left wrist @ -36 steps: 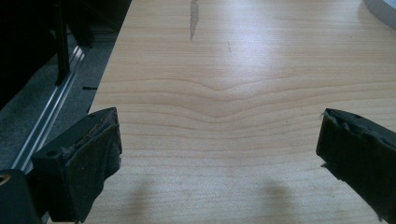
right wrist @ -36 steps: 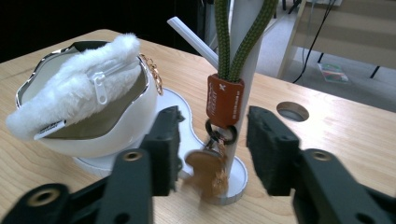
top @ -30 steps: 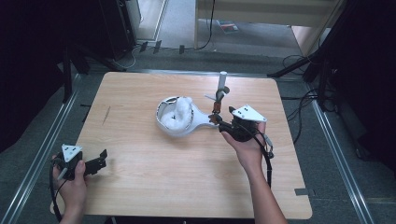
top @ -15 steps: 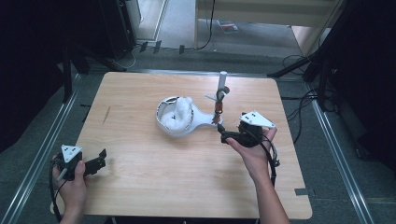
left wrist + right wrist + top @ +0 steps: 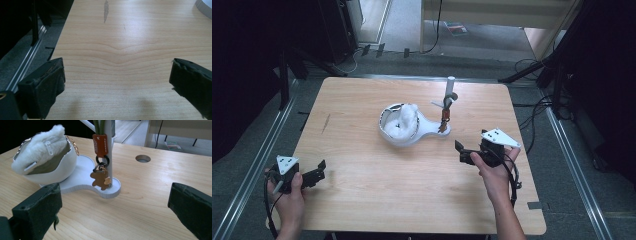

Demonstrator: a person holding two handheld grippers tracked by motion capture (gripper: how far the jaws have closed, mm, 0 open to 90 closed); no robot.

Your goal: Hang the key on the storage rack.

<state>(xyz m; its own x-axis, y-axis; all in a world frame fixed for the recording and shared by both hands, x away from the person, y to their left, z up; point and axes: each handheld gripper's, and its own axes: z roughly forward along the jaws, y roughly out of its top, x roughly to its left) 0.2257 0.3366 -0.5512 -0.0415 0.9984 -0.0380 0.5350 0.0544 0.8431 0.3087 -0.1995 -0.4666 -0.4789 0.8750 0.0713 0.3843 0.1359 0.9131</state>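
White and moulded, a stand (image 5: 424,131) sits on the wooden tabletop (image 5: 362,200) a little toward the far edge from its middle, with a bowl-shaped cup (image 5: 62,167) at one end and a flat base running out to a thin upright post (image 5: 449,92) at the other. A fluffy white pouch (image 5: 406,117) with a zip lies in the cup, rising above its rim. From the post hangs a green strap (image 5: 99,126) carrying an orange tag (image 5: 100,144), a black ring and a small brown bear-shaped charm (image 5: 100,179), which dangles just above the base beside the post's foot.

Near the right edge, well apart from the stand, the right gripper (image 5: 464,152) is held in a hand (image 5: 497,172) with its jaws spread wide and nothing between them, pointing toward the post end of the stand. In the right gripper view the charm and the post appear between the two black pads, farther off, and a round hole (image 5: 143,158) in the tabletop lies beyond.

By the near left corner the left gripper (image 5: 318,170) rests in the other hand (image 5: 289,200), its jaws likewise wide apart and empty over bare wood. A dark streak (image 5: 106,10) marks the grain ahead of it
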